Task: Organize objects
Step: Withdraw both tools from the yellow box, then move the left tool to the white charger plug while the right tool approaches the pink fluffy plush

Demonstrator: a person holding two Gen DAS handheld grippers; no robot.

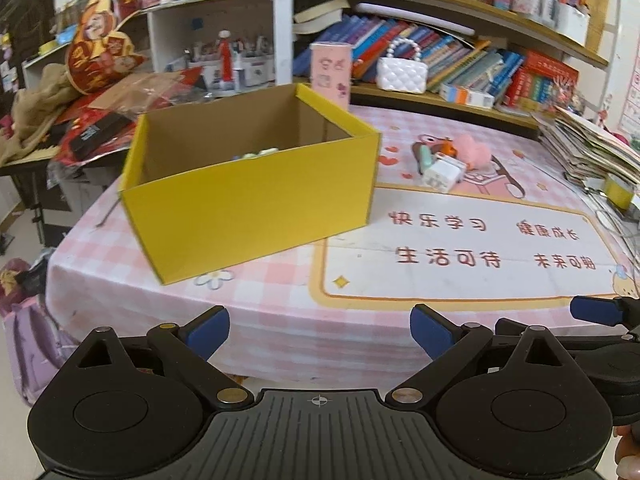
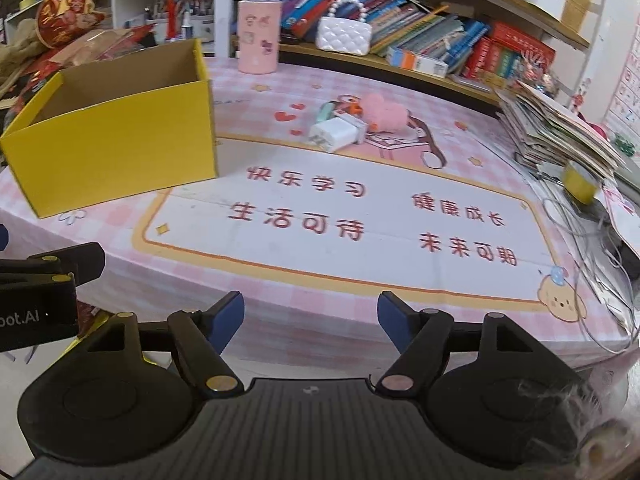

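An open yellow cardboard box [image 1: 248,200] stands on the left part of the pink table; it also shows in the right wrist view [image 2: 116,140]. Small pale items [image 1: 256,155] lie inside it. A cluster of small objects lies mid-table: a white charger plug [image 1: 442,171] [image 2: 336,133], a pink fluffy pompom [image 1: 474,150] [image 2: 384,112], a pale green item [image 2: 325,111] and an orange piece [image 2: 354,109]. My left gripper [image 1: 320,330] is open and empty at the table's near edge. My right gripper [image 2: 311,322] is open and empty, beside the left one.
A pink cylindrical holder [image 2: 258,36] stands at the table's back. A white quilted mini handbag [image 2: 344,34] sits on the bookshelf ledge. A stack of books and papers [image 2: 560,128], yellow tape [image 2: 578,184] and white cables [image 2: 592,236] crowd the right edge. Clutter lies left of the box.
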